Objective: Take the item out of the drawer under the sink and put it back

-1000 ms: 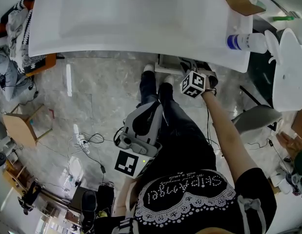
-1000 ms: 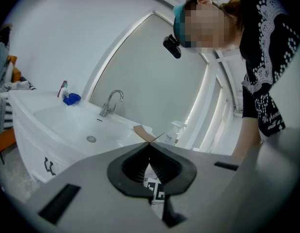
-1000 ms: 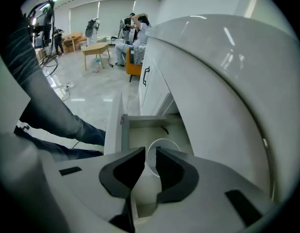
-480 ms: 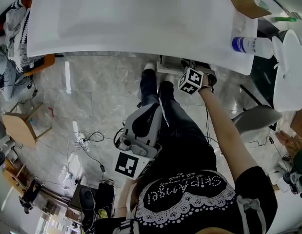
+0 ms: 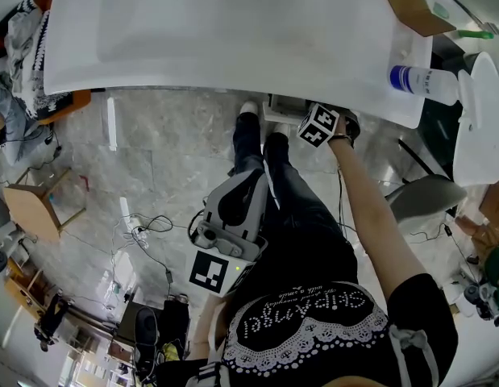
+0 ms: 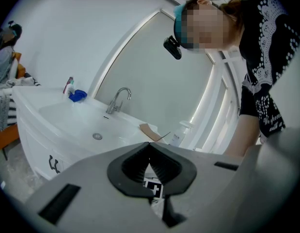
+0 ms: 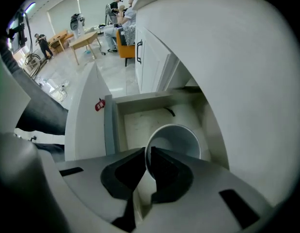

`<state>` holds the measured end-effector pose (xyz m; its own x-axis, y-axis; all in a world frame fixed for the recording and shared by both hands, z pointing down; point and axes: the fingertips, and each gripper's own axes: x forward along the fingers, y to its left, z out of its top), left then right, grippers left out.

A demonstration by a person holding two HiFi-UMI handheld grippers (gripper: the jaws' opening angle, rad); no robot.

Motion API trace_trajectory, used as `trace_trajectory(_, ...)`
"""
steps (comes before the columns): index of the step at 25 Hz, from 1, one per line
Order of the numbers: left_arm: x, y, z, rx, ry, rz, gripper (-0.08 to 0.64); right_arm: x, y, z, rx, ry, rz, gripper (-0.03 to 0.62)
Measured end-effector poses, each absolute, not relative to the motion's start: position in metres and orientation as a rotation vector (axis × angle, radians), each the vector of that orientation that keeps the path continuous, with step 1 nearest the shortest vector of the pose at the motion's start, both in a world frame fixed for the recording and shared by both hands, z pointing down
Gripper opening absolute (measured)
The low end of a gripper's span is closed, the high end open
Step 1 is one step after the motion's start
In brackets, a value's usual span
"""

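Right gripper [image 7: 147, 152]: points steeply down into the open drawer under the sink. Its jaws have just been closing and now pinch the rim of a white cup, with one pad inside the cup's mouth and the other outside its wall.
White cup [image 7: 176, 135]: inside the drawer, towards the drawer's right side, its mouth open towards the camera. I cannot tell whether its base rests on the drawer floor.
Drawer [image 7: 137, 125]: pulled out. Its pale floor is bare apart from the cup and a small dark curved thing [image 7: 170, 111] near the far wall. A red sticker [image 7: 100, 105] sits on the white panel to the left.
Left gripper [image 6: 149, 144]: jaws pressed together with nothing between them. In the head view it is held low against the person's lap, well apart from the drawer.
Right arm: in the head view it stretches forward, and the marker cube [image 5: 319, 125] sits just at the counter's front edge.
Sink [image 5: 233, 31]: a white basin, with a chrome faucet [image 6: 119, 98] behind it.
Counter, right end: a bottle with a blue band [image 5: 422, 81] and a piece of cardboard [image 5: 406, 2].
Floor [image 5: 152, 160]: marble-patterned tiles, with loose cables [image 5: 144, 232] to the person's left.
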<state>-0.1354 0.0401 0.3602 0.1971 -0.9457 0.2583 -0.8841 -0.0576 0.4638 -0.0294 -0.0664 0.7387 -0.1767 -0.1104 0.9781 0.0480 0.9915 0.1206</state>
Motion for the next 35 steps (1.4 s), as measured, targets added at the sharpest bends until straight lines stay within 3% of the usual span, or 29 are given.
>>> trace_trajectory(18, -0.126, 0.048, 0.341, 2.050, -1.669, -0.131, 0.003, -0.024, -0.046, 0.678, 0.127, -1.893, -0.172, 0.025)
trace_trajectory(35, -0.090, 0.071, 0.313, 2.229, -1.655, -0.048, 0.003, 0.016, -0.006, 0.535, 0.470, -2.229, -0.089, 0.025)
